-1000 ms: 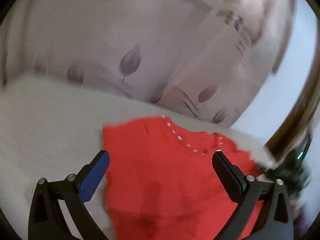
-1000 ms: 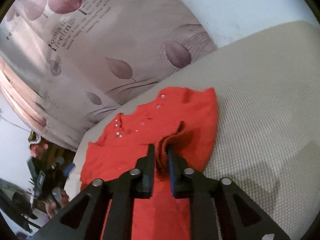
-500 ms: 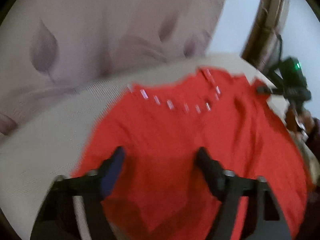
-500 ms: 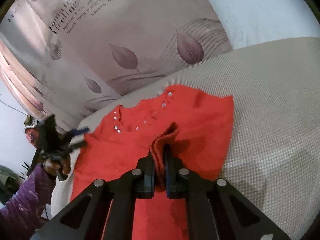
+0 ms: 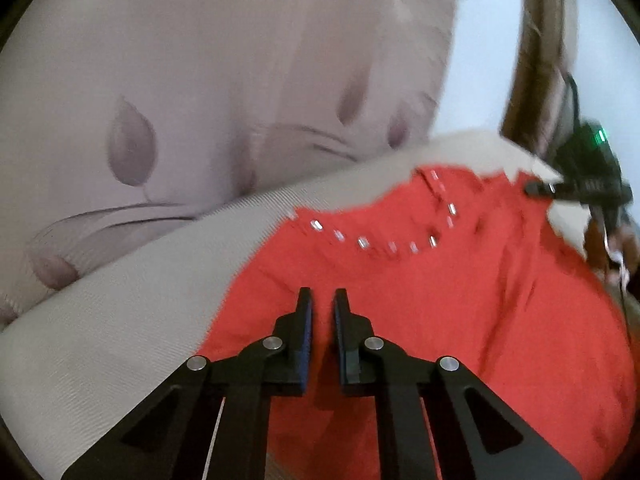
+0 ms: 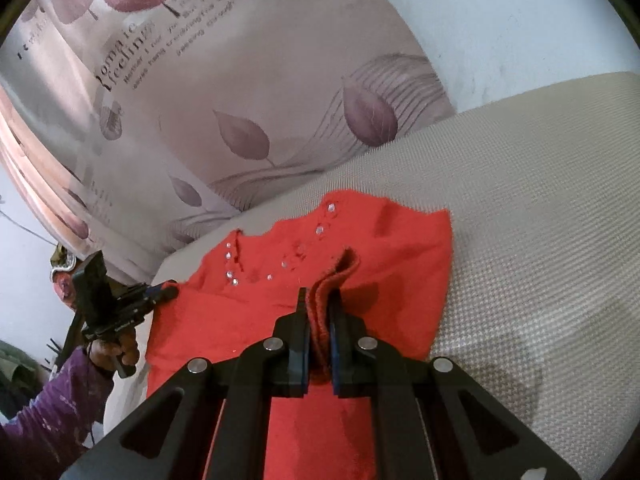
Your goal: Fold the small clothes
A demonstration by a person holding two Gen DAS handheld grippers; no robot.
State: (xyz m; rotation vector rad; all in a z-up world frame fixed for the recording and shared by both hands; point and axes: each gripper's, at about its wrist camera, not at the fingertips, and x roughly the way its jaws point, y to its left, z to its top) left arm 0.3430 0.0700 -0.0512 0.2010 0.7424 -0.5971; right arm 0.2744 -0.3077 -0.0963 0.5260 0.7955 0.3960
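Observation:
A small red garment (image 5: pixel 460 300) with shiny studs along its neckline lies spread on a beige woven surface (image 5: pixel 120 320). My left gripper (image 5: pixel 322 300) sits low over its left shoulder area with its jaws almost closed; a narrow gap shows between them, and whether cloth is pinched is hidden. In the right wrist view the same garment (image 6: pixel 400 264) lies flat, and my right gripper (image 6: pixel 320 300) is shut on a raised fold of its red cloth. The left gripper also shows there (image 6: pixel 160 294), at the garment's far left edge.
A pale curtain with purple leaf print (image 6: pixel 240 100) hangs behind the beige surface (image 6: pixel 540 220). A white wall (image 6: pixel 520 20) is at the upper right. The person's purple sleeve (image 6: pixel 52 400) is at the lower left of the right wrist view.
My left gripper has closed from wide open to nearly shut and moved onto the garment's left shoulder. My right gripper has kept its hold on the red fold.

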